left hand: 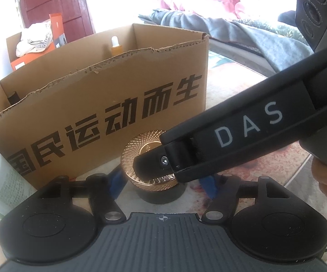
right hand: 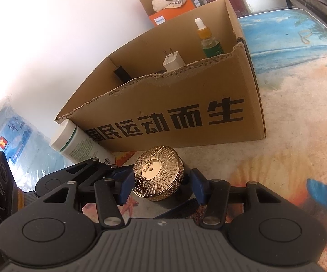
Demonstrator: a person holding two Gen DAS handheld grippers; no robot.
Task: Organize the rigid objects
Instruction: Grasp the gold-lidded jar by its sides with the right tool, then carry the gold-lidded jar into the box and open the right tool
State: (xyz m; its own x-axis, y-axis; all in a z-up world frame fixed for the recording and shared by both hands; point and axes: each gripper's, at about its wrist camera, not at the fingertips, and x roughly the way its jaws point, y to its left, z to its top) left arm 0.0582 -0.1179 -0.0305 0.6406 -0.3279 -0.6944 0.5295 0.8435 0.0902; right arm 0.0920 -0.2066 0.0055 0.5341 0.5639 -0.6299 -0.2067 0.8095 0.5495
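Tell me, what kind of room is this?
Probably a lived-in home room, perhaps a bedroom: rumpled bedding behind, a beach-print table cover, and a cardboard box with a charger and dropper bottle.

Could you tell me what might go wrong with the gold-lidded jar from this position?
1. The right gripper has its fingers either side of the gold-lidded jar, which looks tilted; closing on the lid could tip it.
2. The left gripper flanks the same jar, so the two could collide.
3. The cardboard box has a tall, torn front wall the jar could snag.
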